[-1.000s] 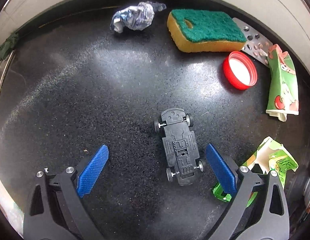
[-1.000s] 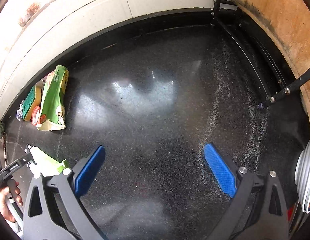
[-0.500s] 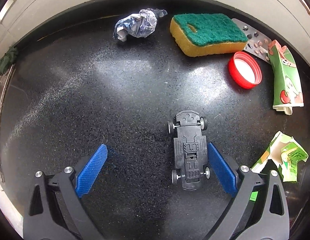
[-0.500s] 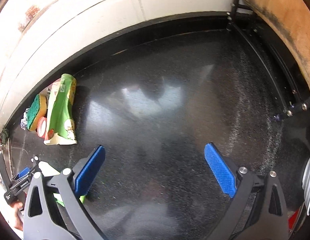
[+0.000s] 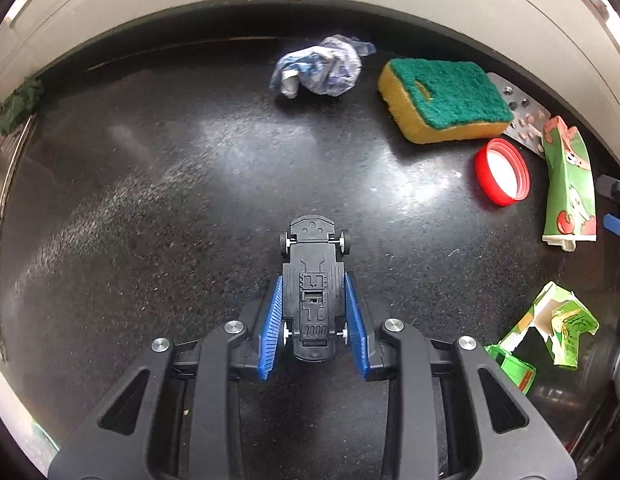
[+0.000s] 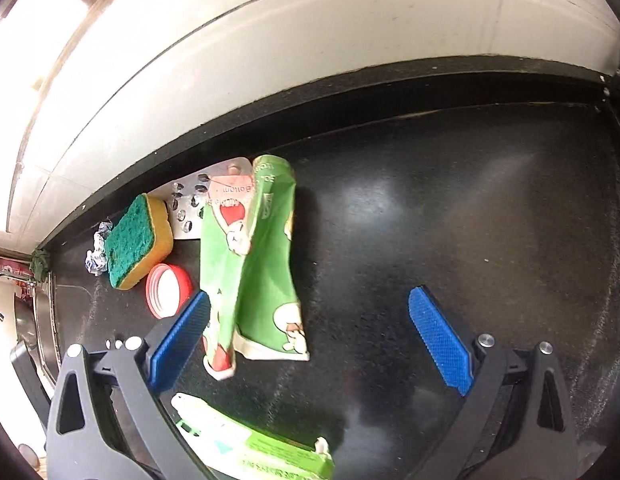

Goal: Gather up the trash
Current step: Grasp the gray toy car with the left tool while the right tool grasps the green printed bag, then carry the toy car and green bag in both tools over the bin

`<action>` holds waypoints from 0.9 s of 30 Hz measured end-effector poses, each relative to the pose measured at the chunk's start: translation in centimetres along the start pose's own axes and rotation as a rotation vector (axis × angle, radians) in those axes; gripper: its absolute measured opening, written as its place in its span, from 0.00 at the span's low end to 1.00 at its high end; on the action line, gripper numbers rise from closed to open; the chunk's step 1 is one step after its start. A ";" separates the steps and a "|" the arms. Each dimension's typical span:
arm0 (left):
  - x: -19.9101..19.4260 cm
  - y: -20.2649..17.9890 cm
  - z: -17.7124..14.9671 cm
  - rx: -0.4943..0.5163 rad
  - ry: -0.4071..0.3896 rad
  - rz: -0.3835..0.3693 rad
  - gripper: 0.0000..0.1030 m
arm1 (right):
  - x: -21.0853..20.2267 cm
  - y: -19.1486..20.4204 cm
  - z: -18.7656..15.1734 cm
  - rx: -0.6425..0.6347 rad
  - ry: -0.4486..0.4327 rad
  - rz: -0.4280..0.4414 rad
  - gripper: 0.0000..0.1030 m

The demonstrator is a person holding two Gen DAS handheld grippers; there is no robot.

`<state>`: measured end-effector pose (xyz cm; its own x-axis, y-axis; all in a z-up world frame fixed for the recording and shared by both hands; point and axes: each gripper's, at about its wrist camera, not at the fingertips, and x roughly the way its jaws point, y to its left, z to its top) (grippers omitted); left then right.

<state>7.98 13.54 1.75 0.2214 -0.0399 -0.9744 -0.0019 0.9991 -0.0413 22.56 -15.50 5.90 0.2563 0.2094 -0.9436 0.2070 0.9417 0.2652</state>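
Note:
My left gripper (image 5: 313,308) is shut on an upside-down black toy car (image 5: 313,288) on the black counter. Around it lie a crumpled foil wrapper (image 5: 321,70), a green-and-yellow sponge (image 5: 445,100), a red lid (image 5: 501,170), a pill blister (image 5: 521,118), a flattened green carton (image 5: 569,188) and a torn green carton (image 5: 549,328). My right gripper (image 6: 310,336) is open and hovers low over the flattened green carton (image 6: 258,264), whose lower end lies between its fingers. The torn carton (image 6: 262,448) lies below my right gripper.
A white tiled wall (image 6: 270,60) runs behind the counter. The sponge (image 6: 136,236), the red lid (image 6: 168,290), the blister (image 6: 198,196) and the foil (image 6: 96,256) sit left of the right gripper. A sink and tap (image 6: 14,304) are at far left.
My left gripper has closed its jaws onto the toy car. My right gripper has moved left toward the trash, so the flattened green carton now lies between its open fingers.

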 end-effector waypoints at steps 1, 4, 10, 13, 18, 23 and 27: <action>-0.1 0.9 -0.2 -0.014 0.003 0.009 0.29 | 0.6 0.4 0.3 0.003 0.009 0.004 0.93; -0.6 4.4 -1.1 -0.081 0.013 0.021 0.29 | 2.5 1.6 1.1 -0.009 0.053 -0.004 0.92; -2.5 10.9 -2.9 -0.203 -0.007 0.068 0.29 | 2.8 3.8 1.0 -0.088 0.075 -0.024 0.39; -3.5 12.7 -4.1 -0.251 -0.021 0.072 0.29 | 1.3 4.8 0.5 -0.140 0.027 -0.043 0.38; -5.3 12.5 -6.5 -0.300 -0.062 0.070 0.29 | -1.8 6.4 -0.1 -0.201 -0.046 -0.039 0.38; -7.0 12.0 -8.6 -0.347 -0.095 0.087 0.29 | -4.3 9.1 -0.9 -0.275 -0.082 0.005 0.38; -9.1 13.7 -12.0 -0.406 -0.116 0.116 0.29 | -4.3 12.9 -2.2 -0.351 -0.076 0.040 0.38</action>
<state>-5.73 27.44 7.36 0.3049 0.0972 -0.9474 -0.4115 0.9106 -0.0390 22.04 -3.65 12.98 0.3295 0.2405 -0.9130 -0.1384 0.9689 0.2053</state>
